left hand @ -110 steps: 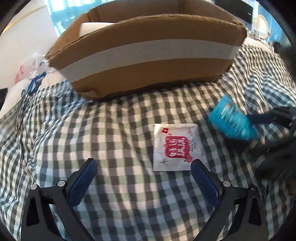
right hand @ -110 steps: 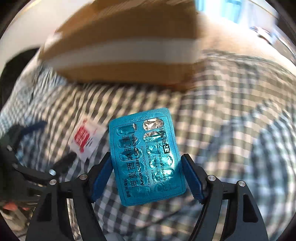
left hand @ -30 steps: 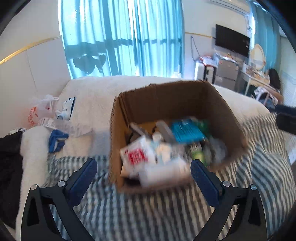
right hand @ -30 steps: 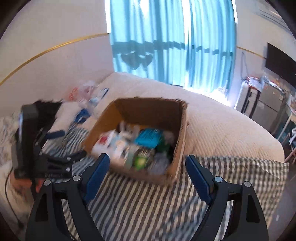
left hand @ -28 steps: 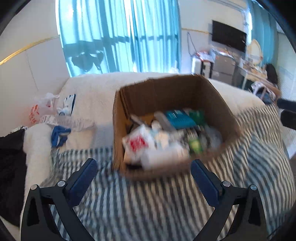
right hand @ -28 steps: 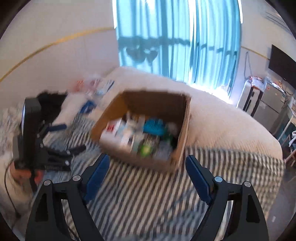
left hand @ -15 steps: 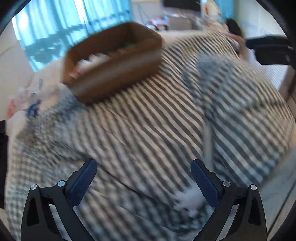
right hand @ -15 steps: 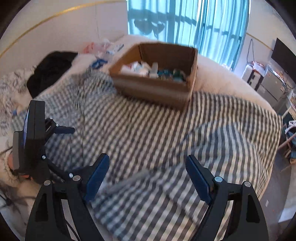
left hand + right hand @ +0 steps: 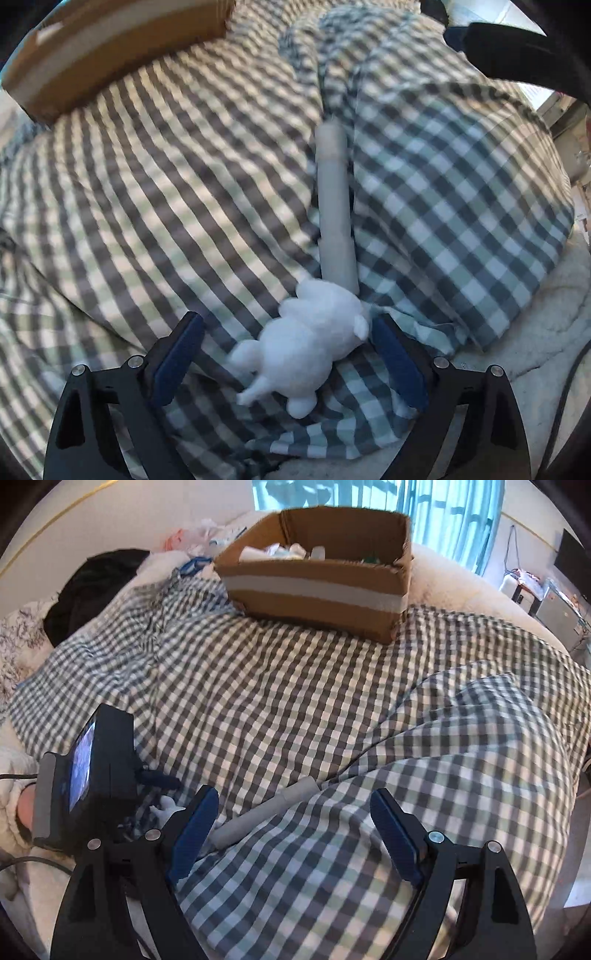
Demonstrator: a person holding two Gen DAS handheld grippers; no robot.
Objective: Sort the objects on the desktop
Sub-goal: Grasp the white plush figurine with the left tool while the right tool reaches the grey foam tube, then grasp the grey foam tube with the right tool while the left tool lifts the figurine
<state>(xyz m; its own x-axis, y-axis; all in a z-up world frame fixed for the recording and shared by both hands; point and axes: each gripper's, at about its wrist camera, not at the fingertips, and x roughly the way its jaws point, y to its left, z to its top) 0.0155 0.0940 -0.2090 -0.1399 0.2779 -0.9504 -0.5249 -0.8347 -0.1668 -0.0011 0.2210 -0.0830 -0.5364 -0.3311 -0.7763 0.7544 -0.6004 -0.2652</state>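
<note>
The left gripper [image 9: 288, 360] is spread wide around a white plush toy [image 9: 306, 350] that lies between its blue pads on the checked cloth [image 9: 147, 184], its right pad just beside the toy's ear, not closed on it. A grey tube [image 9: 334, 206] lies just beyond the toy, and no writing is legible on either. The right gripper [image 9: 291, 834] hangs released and empty, well short of the cardboard box [image 9: 317, 579] with its pale tape band.
</note>
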